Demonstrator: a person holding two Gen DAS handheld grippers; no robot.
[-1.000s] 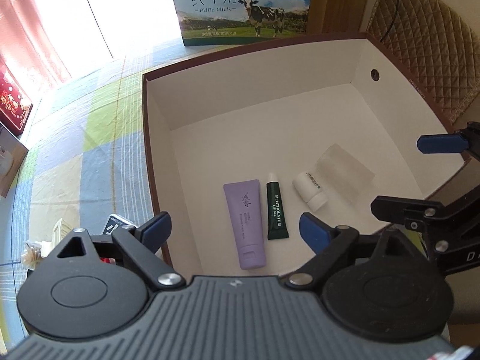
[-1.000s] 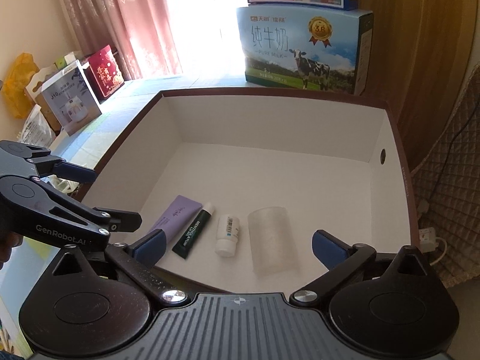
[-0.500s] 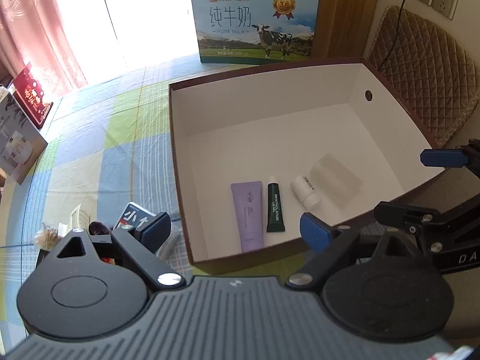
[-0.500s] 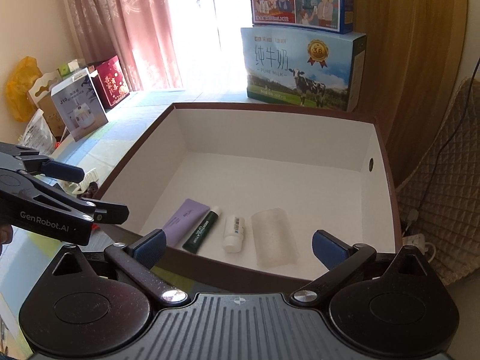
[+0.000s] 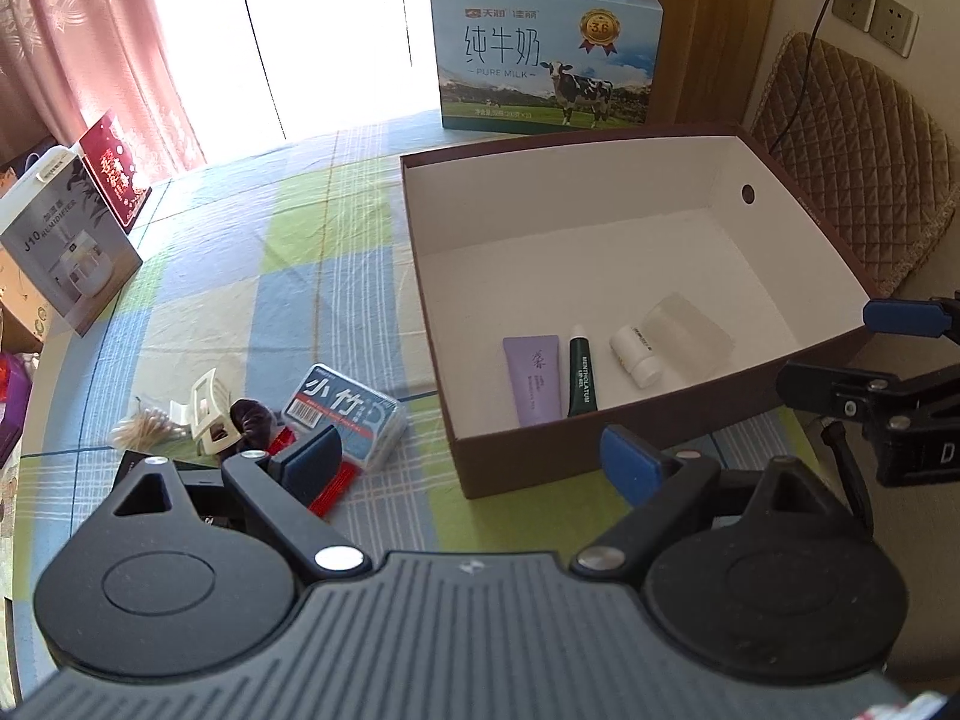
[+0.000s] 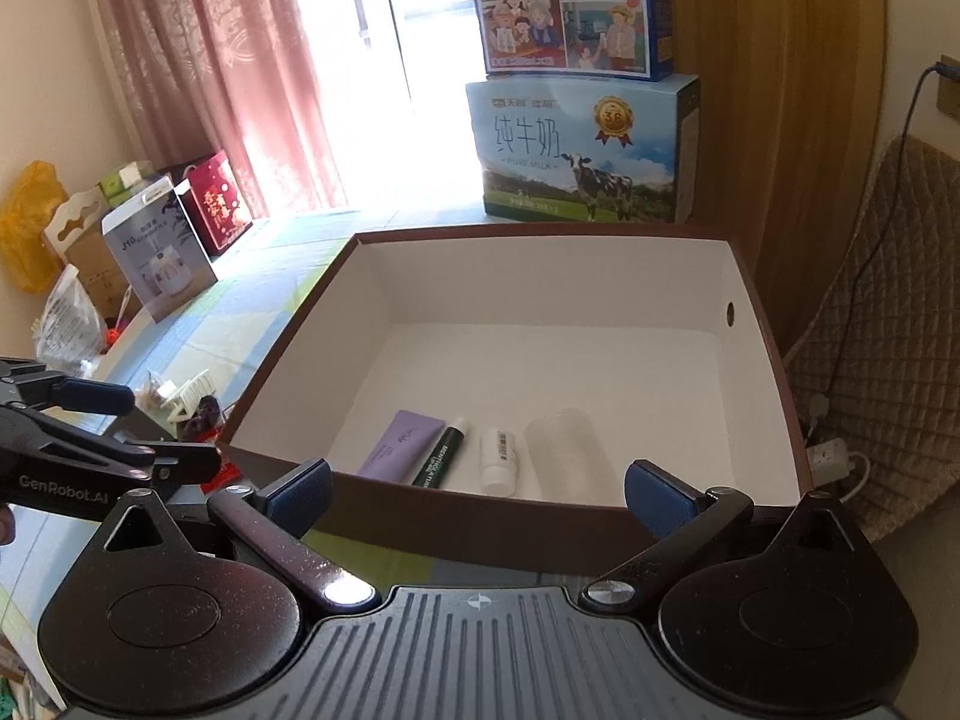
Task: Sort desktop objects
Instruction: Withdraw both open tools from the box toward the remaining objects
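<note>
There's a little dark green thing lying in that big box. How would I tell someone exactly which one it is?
Start at the large brown box with white inside walls, on the checked tablecloth. Four small items lie in a row near its front wall; the dark green tube is second from the left, between a lilac tube and a small white bottle. It alone is dark, slim, with a white cap.
</note>
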